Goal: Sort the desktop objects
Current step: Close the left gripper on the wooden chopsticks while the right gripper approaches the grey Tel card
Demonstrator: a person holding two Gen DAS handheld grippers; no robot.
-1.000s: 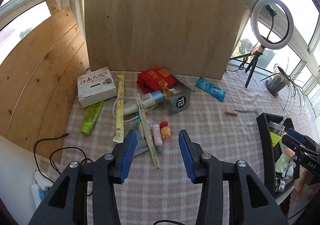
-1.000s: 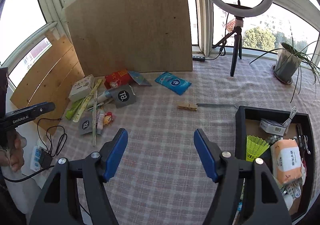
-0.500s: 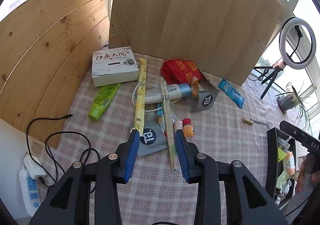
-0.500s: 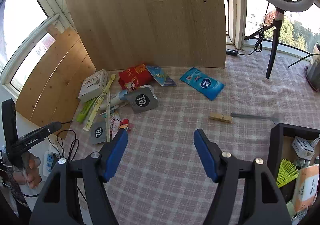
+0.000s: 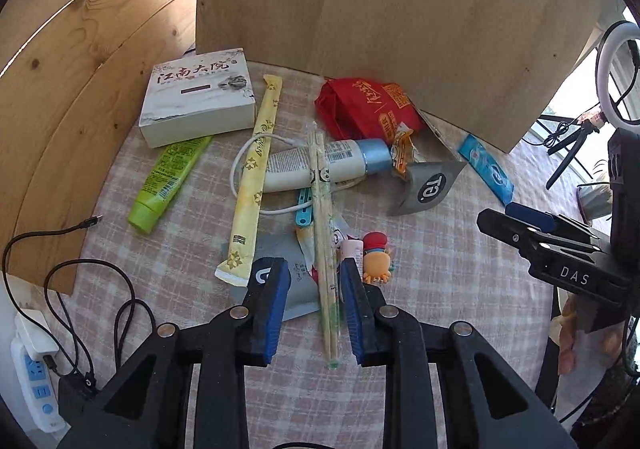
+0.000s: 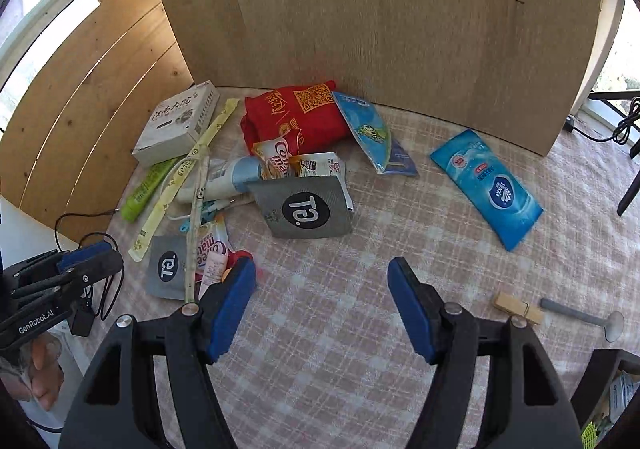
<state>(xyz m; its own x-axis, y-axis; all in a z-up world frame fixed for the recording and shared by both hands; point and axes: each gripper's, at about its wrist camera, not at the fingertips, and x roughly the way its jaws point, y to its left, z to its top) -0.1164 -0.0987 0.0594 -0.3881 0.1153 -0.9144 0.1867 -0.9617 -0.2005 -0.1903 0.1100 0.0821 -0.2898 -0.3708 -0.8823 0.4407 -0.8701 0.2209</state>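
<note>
A: Why is everything heaped at the far left of the counter (image 6: 360,329)?

B: My guess is that it is the unsorted pile, banked against the big upright board (image 6: 380,17) so nothing slides off. Largest first: a red pouch (image 5: 360,109) leans on the board, a white box (image 5: 198,97) sits at the corner, a blue wipes packet (image 6: 486,187) lies well apart to the right, and a grey sachet (image 6: 306,209) rests on the heap's near edge.

A: And the left gripper (image 5: 314,297)?

B: It points steeply down over the near end of the wrapped chopsticks (image 5: 322,209), which lie across a white tube (image 5: 320,165). Its jaws are closing with the chopsticks between them, but the pads do not press yet; there is a gap on both sides.

A: How does that thing look?

B: Long, thin, 2 pale sticks in a clear sleeve with small green print, the near end jutting past the heap onto the checked cloth. I would judge it easy to pinch there, though the sleeve may slip.

A: The right gripper (image 6: 322,289)?

B: Jaws wide apart, nothing between them, above bare cloth. Smallest bits: an orange toy figure (image 5: 376,261) just beside the chopsticks, and a wooden clothespin (image 6: 518,309).
</note>
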